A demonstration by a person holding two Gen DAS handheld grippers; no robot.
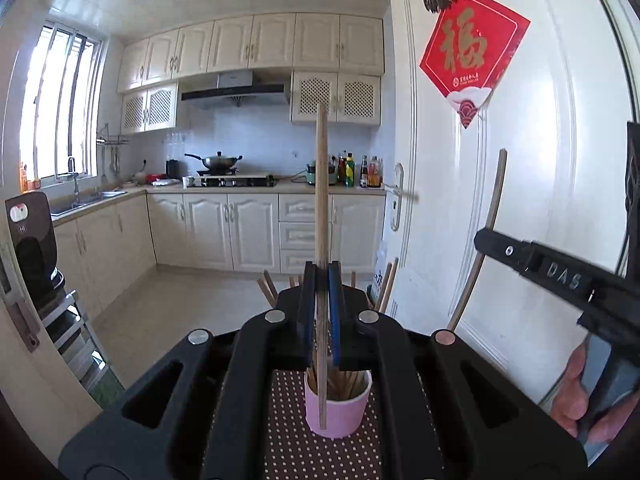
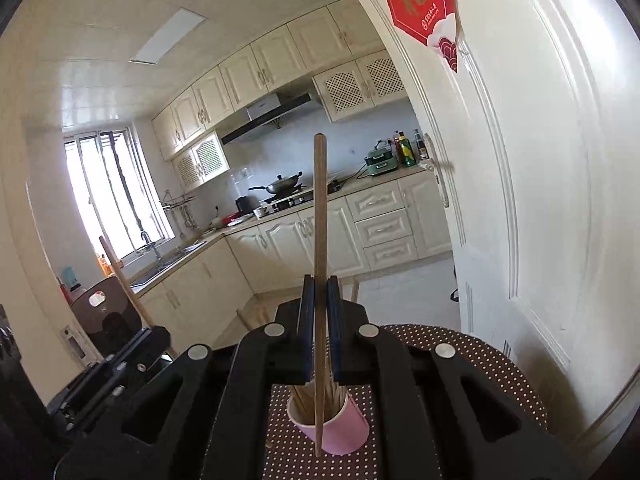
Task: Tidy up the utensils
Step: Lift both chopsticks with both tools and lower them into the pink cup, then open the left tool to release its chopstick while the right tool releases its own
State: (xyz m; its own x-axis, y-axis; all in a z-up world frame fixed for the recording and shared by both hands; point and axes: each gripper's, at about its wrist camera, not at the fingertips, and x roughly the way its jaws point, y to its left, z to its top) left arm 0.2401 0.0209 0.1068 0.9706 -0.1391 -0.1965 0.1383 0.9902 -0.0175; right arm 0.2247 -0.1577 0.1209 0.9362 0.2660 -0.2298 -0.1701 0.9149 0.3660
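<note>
My left gripper [image 1: 321,270] is shut on a wooden chopstick [image 1: 321,184] that stands upright, its lower end hanging in front of a pink cup [image 1: 338,410] holding several chopsticks. My right gripper [image 2: 319,282] is shut on another wooden chopstick [image 2: 319,208], also upright, its lower end in front of the same pink cup [image 2: 340,434]. The right gripper with its chopstick [image 1: 486,236] shows at the right of the left wrist view. The left gripper's chopstick [image 2: 120,276] shows at the left of the right wrist view.
The cup stands on a brown table with white dots [image 2: 480,352]. A white door with a red paper sign [image 1: 472,56] is close on the right. Kitchen cabinets, a stove with a wok [image 1: 218,160] and a sink lie beyond. A dark appliance [image 1: 34,240] stands at the left.
</note>
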